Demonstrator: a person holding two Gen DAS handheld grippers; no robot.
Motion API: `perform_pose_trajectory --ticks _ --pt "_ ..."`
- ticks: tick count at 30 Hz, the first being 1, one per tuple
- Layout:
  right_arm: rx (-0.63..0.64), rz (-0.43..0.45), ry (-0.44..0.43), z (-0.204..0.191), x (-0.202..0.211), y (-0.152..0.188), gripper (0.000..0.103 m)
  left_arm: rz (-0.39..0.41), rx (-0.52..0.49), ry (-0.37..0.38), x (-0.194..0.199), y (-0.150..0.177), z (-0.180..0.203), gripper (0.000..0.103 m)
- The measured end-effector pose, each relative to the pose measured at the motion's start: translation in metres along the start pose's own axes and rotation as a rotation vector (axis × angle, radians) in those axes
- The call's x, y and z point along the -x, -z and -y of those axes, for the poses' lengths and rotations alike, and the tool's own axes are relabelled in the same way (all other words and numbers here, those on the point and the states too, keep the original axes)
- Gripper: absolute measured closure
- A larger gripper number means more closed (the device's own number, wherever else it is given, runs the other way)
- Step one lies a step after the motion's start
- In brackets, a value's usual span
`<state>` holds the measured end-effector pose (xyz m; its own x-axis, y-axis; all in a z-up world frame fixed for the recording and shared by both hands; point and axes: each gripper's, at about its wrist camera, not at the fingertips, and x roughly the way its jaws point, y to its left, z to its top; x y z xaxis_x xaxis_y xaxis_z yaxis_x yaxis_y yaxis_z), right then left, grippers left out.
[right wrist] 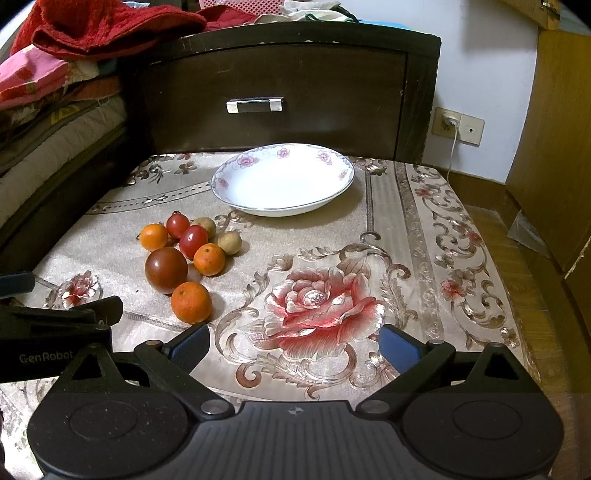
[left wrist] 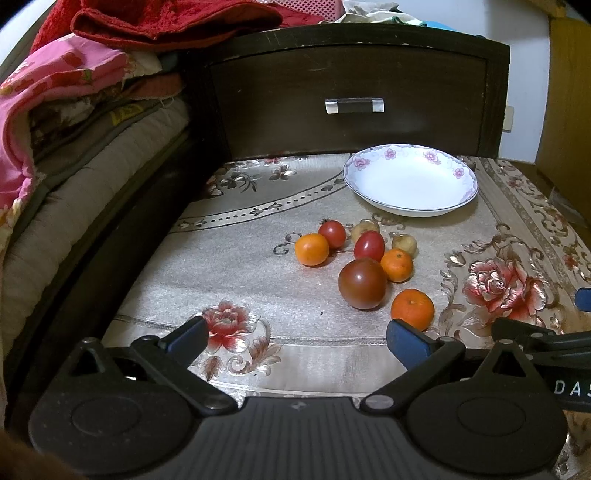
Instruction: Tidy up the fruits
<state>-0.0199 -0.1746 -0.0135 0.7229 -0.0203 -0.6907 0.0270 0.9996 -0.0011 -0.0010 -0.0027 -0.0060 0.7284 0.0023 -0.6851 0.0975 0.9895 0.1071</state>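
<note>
A cluster of fruits lies on the flowered tablecloth: a large dark tomato [left wrist: 362, 283] [right wrist: 166, 270], three small oranges, the nearest one [left wrist: 412, 309] [right wrist: 191, 302], two red cherry tomatoes [left wrist: 369, 246] [right wrist: 193, 241] and two small tan fruits [left wrist: 404, 244] [right wrist: 229, 242]. An empty white plate with pink flowers [left wrist: 410, 180] [right wrist: 282, 179] stands behind them. My left gripper [left wrist: 297, 338] is open and empty, just short of the fruits. My right gripper [right wrist: 294, 347] is open and empty, to the right of the nearest orange.
A dark wooden nightstand with a drawer handle [left wrist: 354, 105] [right wrist: 255, 105] stands behind the table. Bedding and red towels [left wrist: 170, 22] pile up at the left. A wall socket with a cable [right wrist: 452, 123] and a wooden cabinet [right wrist: 554, 129] are at the right.
</note>
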Motion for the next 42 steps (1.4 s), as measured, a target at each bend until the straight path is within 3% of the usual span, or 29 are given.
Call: perform_pose_trajectory --ticks 26,39,42 --pt "0.008 -0.030 -0.017 -0.003 -0.010 0.000 0.010 -0.006 -0.020 -0.010 -0.007 -0.001 -0.004 0.000" --pt "0.094 -0.050 -0.142 -0.017 -0.029 -0.017 0.017 -0.001 -0.031 -0.036 -0.017 -0.008 -0.021 0.000" --pt "0.114 -0.066 -0.194 -0.021 -0.035 -0.021 0.024 -0.004 -0.034 -0.046 -0.020 -0.009 -0.026 0.000"
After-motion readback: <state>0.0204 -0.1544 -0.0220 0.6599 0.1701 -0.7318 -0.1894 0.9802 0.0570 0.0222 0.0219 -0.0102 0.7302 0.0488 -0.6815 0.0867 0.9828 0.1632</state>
